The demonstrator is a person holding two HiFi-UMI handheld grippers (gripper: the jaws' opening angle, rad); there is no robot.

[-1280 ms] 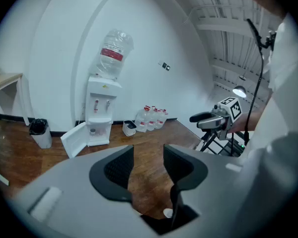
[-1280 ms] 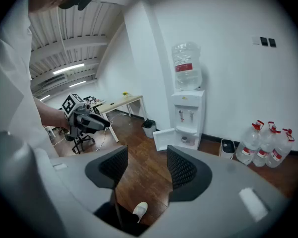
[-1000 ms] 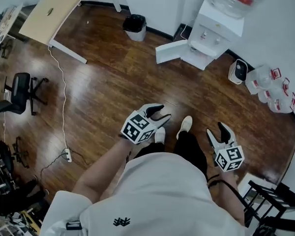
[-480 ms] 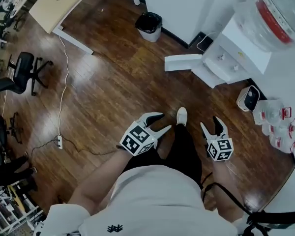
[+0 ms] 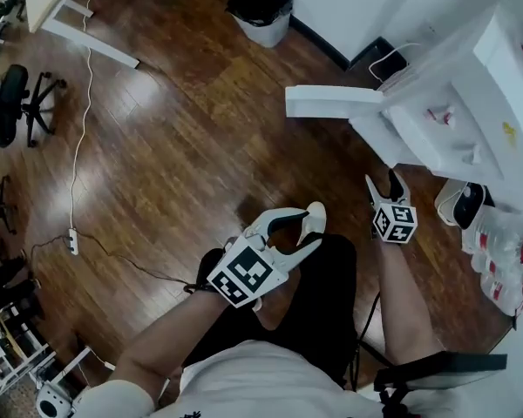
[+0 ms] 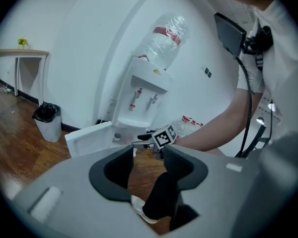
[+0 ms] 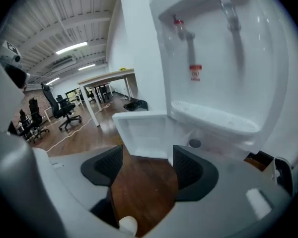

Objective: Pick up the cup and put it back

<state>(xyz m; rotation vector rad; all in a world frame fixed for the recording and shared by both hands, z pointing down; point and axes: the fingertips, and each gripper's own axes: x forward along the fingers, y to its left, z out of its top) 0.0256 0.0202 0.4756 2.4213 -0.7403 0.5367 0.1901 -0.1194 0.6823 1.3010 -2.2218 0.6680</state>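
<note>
Now my left claw [image 5: 309,225] and right claw [image 5: 383,184], just opening, gape empty mid-frame, perhaps facing the cup [image 7: 194,143].

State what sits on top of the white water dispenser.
A clear water bottle with a red band stands upended on the water dispenser. Its mouth is covered by the housing.

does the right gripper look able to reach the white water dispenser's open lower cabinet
Probably yes: the right gripper, jaws just opening and empty, faces the white dispenser's lower cabinet; its white door hangs open, only brown wooden floor between.
</note>
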